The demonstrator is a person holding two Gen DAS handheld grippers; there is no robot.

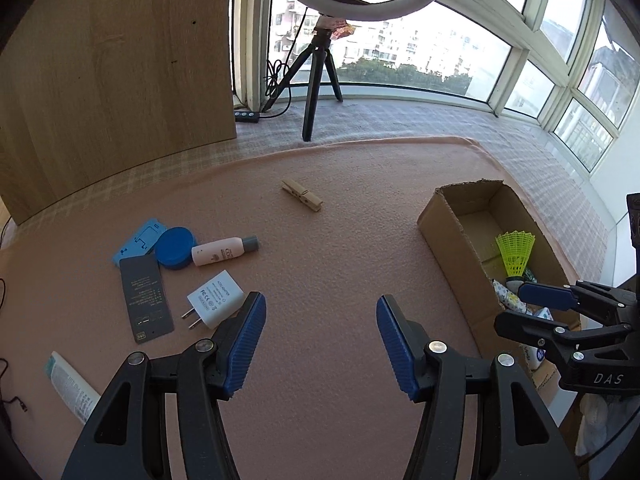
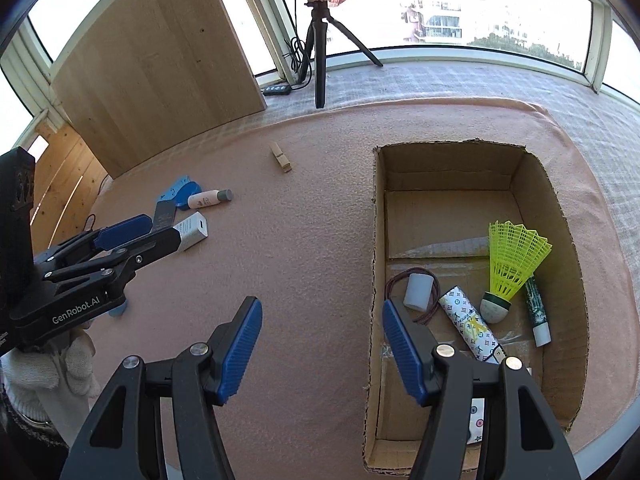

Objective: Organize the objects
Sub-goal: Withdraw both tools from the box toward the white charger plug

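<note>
A cardboard box (image 2: pixel 560 216) on the pink cloth holds a yellow shuttlecock (image 2: pixel 512 260), a patterned tube (image 2: pixel 472 324), a green stick (image 2: pixel 536 308), a white cap (image 2: pixel 418 292) and a hair tie. It also shows in the left wrist view (image 1: pixel 444 216). Loose on the cloth lie a wooden clothespin (image 1: pixel 302 196), a pink bottle (image 1: pixel 224 251), a white charger (image 1: pixel 216 300), a blue round lid (image 1: pixel 174 247), a dark card (image 1: pixel 146 298) and a white tube (image 1: pixel 72 388). My left gripper (image 1: pixel 320 344) is open and empty beside the charger. My right gripper (image 2: pixel 322 348) is open and empty over the box's left wall.
A ring light on a black tripod (image 1: pixel 318 76) stands at the back with its cable and controller (image 1: pixel 246 115). A wooden panel (image 1: pixel 112 60) rises at the back left. Windows run behind. The cloth's edge lies to the right of the box.
</note>
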